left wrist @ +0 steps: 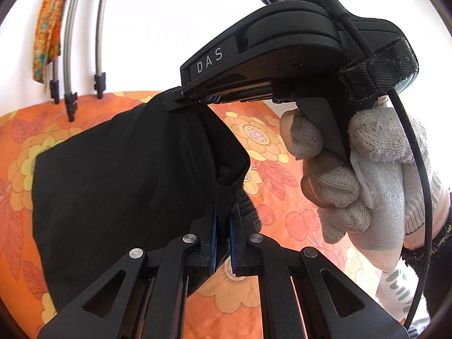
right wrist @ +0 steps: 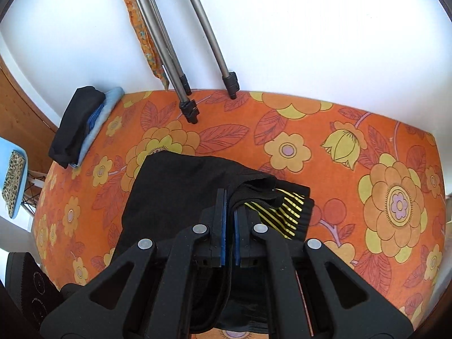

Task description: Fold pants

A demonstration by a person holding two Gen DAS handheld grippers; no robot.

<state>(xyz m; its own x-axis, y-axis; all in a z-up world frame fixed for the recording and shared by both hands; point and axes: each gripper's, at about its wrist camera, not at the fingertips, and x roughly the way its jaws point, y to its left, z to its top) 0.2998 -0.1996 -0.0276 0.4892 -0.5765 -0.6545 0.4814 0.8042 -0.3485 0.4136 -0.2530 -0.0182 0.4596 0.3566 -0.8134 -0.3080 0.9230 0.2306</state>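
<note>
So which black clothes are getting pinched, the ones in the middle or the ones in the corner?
The black pants in the middle, with yellow stripes; both grippers' fingers pinch them. The folded black pile in the far corner lies untouched.

Your left hand-held gripper [left wrist: 223,220] points downward with its two blue-padded fingers [left wrist: 212,243] pinched nearly together on black cloth. Your right hand-held gripper [right wrist: 230,217] also tilts steeply down, jaws almost closed on a fold of the same black fabric. In the left wrist view your right hand [left wrist: 364,175], in a white knit glove with bare fingertips, wraps around the black handle of its tool.
</note>
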